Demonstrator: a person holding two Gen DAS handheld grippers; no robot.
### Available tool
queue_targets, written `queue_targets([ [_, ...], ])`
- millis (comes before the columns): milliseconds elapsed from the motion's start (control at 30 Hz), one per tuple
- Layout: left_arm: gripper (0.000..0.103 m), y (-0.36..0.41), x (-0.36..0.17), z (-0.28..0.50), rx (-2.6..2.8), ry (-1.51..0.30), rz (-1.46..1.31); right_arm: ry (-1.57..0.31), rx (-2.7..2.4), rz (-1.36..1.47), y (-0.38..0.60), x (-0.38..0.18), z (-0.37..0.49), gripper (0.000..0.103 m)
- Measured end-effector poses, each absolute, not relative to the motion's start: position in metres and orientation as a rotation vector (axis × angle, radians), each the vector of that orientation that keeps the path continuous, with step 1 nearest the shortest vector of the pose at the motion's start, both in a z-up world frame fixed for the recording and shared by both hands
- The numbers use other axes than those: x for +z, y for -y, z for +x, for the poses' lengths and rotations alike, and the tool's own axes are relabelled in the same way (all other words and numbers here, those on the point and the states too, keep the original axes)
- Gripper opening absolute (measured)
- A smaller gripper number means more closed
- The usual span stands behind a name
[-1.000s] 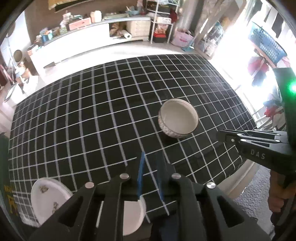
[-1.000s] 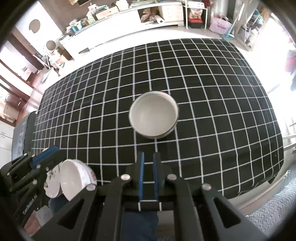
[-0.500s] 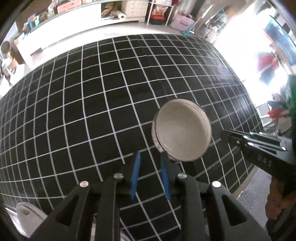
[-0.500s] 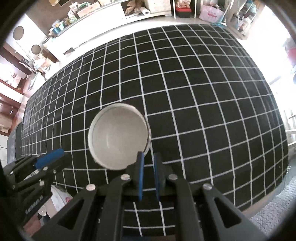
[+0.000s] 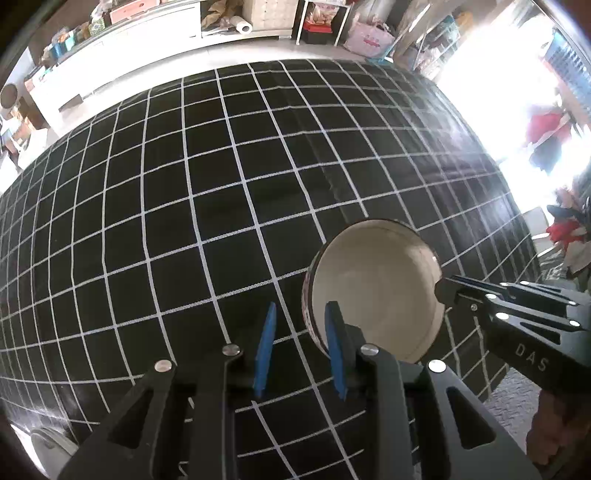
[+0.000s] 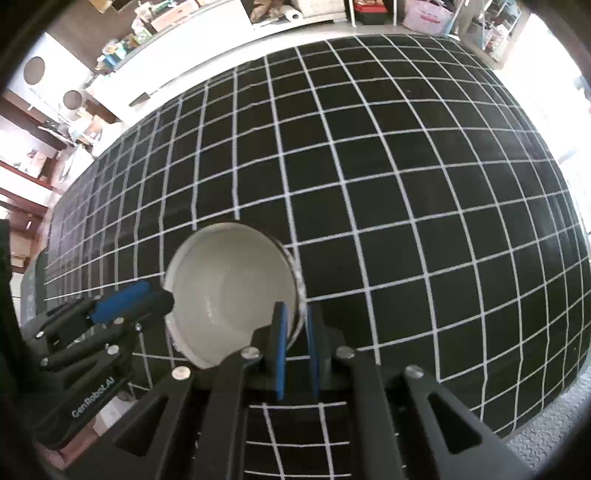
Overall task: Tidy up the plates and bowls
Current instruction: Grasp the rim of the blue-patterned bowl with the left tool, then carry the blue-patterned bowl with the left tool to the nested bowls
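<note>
Fingers point(image 5: 264, 350) of the left gripper point(image 5: 301, 321) filled the foreground of its own view, pointing steeply down. The blue pads were parted a little, the jaws having just been opening. The near-left rim of the bowl point(image 5: 373, 291) stood in the gap, with one pad outside the wall and the other over the pale inside, and neither was seen to press on it.

The right gripper point(image 6: 296, 317) came at the same bowl from the opposite side. In its own view the pads were drawn almost together with the rim caught between them, a narrow pinch on the bowl's wall. From the left wrist its black tip showed touching the bowl's far-right rim, and a hand point(image 5: 554, 435) held its handle at the frame's lower right.

The bowl stood upright on the desk point(image 5: 184, 221), close to the near edge and towards its right end as the left camera saw it. It was cream inside, with a patterned band around the outside. A black cloth with a white grid covered the desk, and the rest of it lay bare out to the far edge.

At the lower left of the left view the rim of a white dish point(image 5: 48, 446) showed just off the near corner, mostly hidden.

Beyond the far edge ran pale floor point(image 5: 258, 55), then a long white shelf unit point(image 5: 155, 26) crowded with boxes. A paper roll point(image 5: 243, 26) and a pink bag point(image 5: 369, 33) were further right.
</note>
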State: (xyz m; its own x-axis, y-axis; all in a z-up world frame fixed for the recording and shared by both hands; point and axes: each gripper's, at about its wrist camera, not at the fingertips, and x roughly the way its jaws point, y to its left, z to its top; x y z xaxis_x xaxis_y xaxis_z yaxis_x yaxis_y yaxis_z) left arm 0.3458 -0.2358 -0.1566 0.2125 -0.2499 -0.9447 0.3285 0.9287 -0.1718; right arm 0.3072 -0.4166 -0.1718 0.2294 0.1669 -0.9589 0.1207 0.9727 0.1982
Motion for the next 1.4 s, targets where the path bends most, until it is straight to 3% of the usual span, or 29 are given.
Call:
queue_targets([
  [33,0.017,0.238,-0.158,0.346,-0.406,-1.297,0.082,-1.342,0.036,0.251,0.417,-0.173,0.307,0.014],
  [233,0.008,0.245,-0.161,0.346,-0.434,-1.293,0.120,-1.342,0.034,0.223,0.410,-0.178,0.302,0.013],
  [467,0.007,0.232,-0.163,0.343,-0.395,-1.305,0.140,-1.332,0.050,0.181,0.386,-0.177,0.297,0.014],
  [1400,0.008,0.032,-0.169,0.307,-0.238,-1.380,0.015,-1.380,0.297,0.018,0.213,-0.184,0.286,0.014],
])
